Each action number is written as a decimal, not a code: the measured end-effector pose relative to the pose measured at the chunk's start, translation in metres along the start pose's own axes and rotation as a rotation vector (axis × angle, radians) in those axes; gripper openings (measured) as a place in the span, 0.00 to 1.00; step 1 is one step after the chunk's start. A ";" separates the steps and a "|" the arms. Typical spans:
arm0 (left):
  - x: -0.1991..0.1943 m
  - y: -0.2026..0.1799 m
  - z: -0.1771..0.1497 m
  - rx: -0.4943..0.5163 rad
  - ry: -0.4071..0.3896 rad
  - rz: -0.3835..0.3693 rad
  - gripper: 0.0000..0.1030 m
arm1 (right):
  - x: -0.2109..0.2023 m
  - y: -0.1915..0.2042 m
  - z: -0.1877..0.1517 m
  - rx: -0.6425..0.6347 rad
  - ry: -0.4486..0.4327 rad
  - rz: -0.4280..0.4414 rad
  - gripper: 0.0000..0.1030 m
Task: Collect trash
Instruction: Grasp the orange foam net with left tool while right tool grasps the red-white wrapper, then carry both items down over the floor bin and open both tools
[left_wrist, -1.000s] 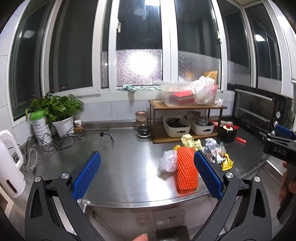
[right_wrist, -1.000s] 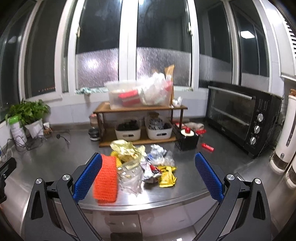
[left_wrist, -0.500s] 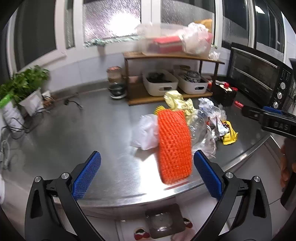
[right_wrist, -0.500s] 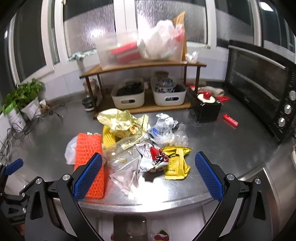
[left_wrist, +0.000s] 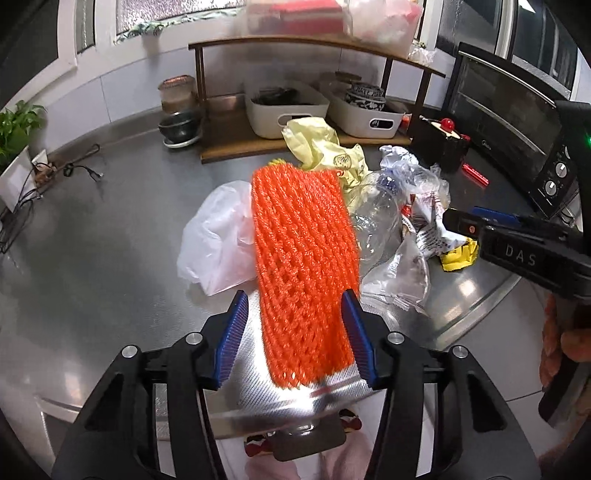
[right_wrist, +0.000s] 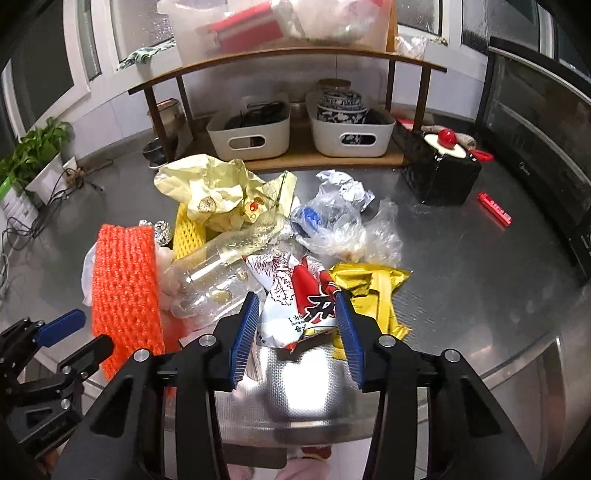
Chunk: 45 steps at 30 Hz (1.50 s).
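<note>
A heap of trash lies near the front edge of the steel counter. My left gripper straddles the near end of an orange foam net; its jaws are closing, the right pad at the net's edge, a gap at the left pad. My right gripper is closing around a red-and-white snack wrapper, its pads close beside it. Beside that wrapper lie a clear plastic bottle, a yellow wrapper and a pale yellow paper bag. A white plastic bag lies left of the net.
A wooden shelf with two white bins stands behind the heap. A black box with a red knob and a black oven are at the right. A potted plant and cables sit at the far left.
Both grippers have dropped and tilted down toward the heap. Their jaws have narrowed from wide open, the left around the orange net, the right around the snack wrapper.
</note>
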<state>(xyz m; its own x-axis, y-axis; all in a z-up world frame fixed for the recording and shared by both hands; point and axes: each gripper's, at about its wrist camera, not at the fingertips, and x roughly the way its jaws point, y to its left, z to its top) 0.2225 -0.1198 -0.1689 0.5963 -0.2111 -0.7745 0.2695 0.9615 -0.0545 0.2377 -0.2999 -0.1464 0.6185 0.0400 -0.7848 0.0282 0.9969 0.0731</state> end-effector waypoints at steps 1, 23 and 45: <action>0.002 -0.001 0.000 0.000 0.002 -0.002 0.48 | 0.004 0.000 0.000 0.003 0.003 0.003 0.43; -0.031 -0.002 0.005 0.020 -0.067 0.019 0.05 | -0.042 0.006 0.005 -0.016 -0.096 -0.010 0.19; -0.115 -0.003 -0.170 -0.077 -0.051 -0.013 0.05 | -0.137 0.083 -0.171 -0.112 -0.109 0.128 0.19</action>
<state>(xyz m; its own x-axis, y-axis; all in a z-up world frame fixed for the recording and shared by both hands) 0.0251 -0.0681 -0.1868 0.6311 -0.2309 -0.7405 0.2203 0.9687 -0.1142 0.0212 -0.2116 -0.1377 0.6932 0.1654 -0.7015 -0.1397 0.9857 0.0943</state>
